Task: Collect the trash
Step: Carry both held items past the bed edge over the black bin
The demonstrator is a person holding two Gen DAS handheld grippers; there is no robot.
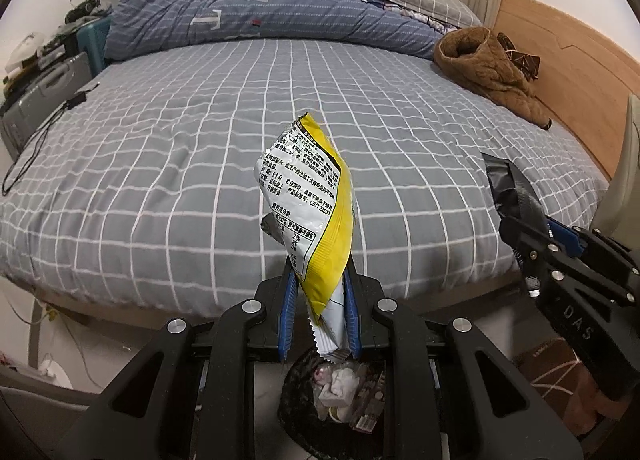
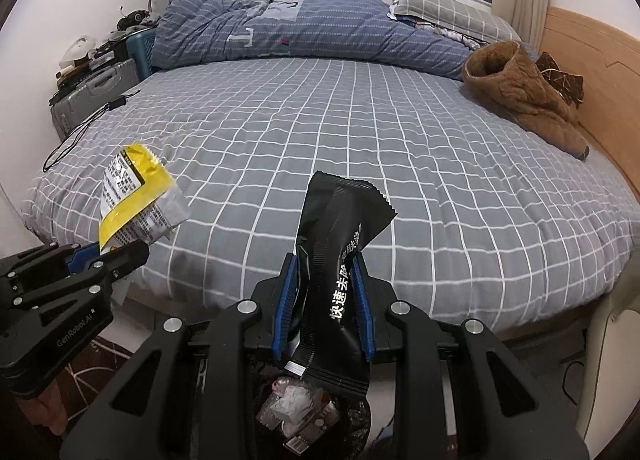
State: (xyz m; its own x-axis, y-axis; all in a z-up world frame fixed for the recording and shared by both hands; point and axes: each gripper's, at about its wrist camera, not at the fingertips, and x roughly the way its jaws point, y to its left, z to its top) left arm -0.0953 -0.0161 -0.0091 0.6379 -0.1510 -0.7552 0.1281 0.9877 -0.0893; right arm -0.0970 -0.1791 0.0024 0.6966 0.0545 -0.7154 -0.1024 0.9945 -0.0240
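Note:
My left gripper is shut on a yellow and white snack wrapper, which stands upright above a trash bin full of crumpled paper. My right gripper is shut on a black wrapper with white lettering, held above the same trash bin. In the left wrist view the right gripper shows at the right with the black wrapper. In the right wrist view the left gripper shows at the left with the yellow wrapper.
A bed with a grey checked sheet lies straight ahead, with a blue duvet at its far side and a brown jacket at the right. A grey suitcase and a black cable are at the left.

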